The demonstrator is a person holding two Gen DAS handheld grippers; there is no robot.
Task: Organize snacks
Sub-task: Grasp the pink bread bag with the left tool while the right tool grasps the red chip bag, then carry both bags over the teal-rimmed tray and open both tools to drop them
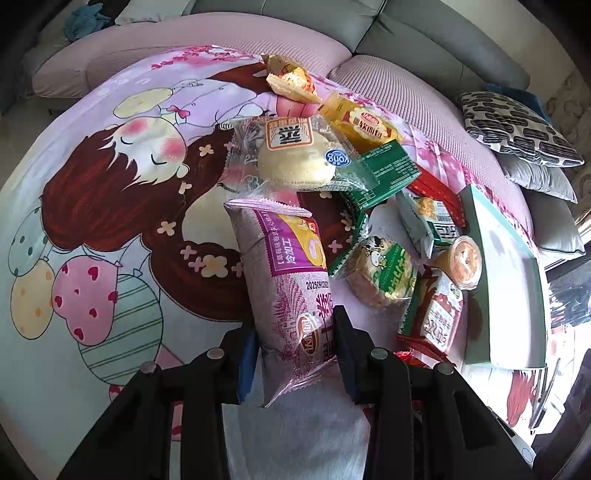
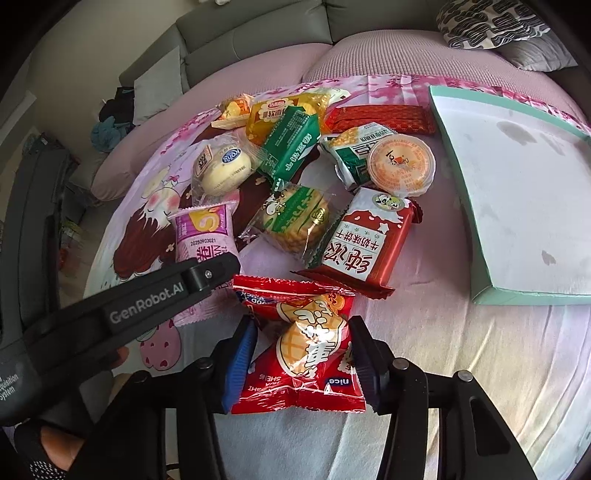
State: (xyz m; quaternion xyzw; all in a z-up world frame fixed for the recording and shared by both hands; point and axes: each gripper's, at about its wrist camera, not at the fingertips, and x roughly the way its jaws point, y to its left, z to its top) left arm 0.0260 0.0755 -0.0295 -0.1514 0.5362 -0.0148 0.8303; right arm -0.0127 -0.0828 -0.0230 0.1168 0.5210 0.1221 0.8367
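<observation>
- Nearest the lens, the right gripper has its blue pads against both sides of a red peanut snack bag, jaws narrowed to the bag's width; the bag's near end lies on the bedsheet.
- Just to its left, the left gripper is clamped across the lower half of a puffy purple cake packet, jaws nearly closed and the film dented between them.
- Risk, as it looks from here: both packs are air-filled and slick. A hard squeeze could burst a seam or crush what is inside, and a light one could let the film slide out on the lift.
- Beyond the grippers, a loose heap lies on the cartoon-print sheet: a red biscuit pack, a round cookie in clear wrap, a jelly cup sitting on a green-and-white pack, a green wafer pack and a pale bun in a clear wrapper.
- Risk: the purple packet's far end sits close under the bun wrapper, so a careless lift might drag neighbours along.
- Further right, a shallow teal-edged tray lies empty, the likely place for the snacks. Its raised rim could catch a bag brought in too low.
- At the back, a grey sofa and a patterned cushion.
</observation>
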